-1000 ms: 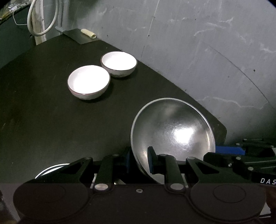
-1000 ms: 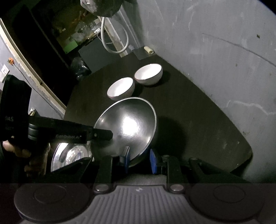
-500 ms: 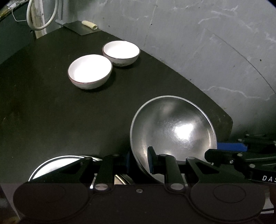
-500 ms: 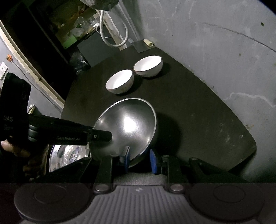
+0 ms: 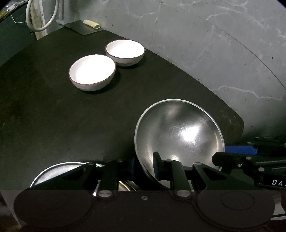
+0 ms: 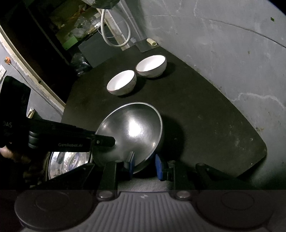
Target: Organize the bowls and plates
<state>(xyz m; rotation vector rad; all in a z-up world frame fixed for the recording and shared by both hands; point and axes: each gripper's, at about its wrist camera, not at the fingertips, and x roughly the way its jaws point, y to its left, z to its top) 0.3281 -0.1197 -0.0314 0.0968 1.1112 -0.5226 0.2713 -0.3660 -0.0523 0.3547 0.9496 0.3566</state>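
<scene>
A large steel bowl [image 5: 178,132] is held tilted above the black table; it also shows in the right wrist view [image 6: 132,132]. My left gripper [image 5: 143,168] is shut on its near rim. My right gripper [image 6: 144,166] is shut on the rim at another spot, and its arm [image 5: 246,158] shows at the right of the left wrist view. Two white ceramic bowls [image 5: 92,71] [image 5: 125,50] stand side by side at the far end of the table, also in the right wrist view [image 6: 121,83] [image 6: 152,66]. A steel plate [image 5: 59,171] lies under the left gripper, also in the right wrist view [image 6: 68,162].
The black table [image 5: 44,116] ends at a grey wall [image 5: 214,44] on the right. A white hose [image 5: 42,16] and a flat metal piece with a small roll [image 5: 91,24] are at the far corner. The left gripper's arm [image 6: 62,135] crosses the right wrist view.
Both grippers have drawn back and up a little with the steel bowl, so more of the table and the steel plate shows. The white bowls have not moved.
</scene>
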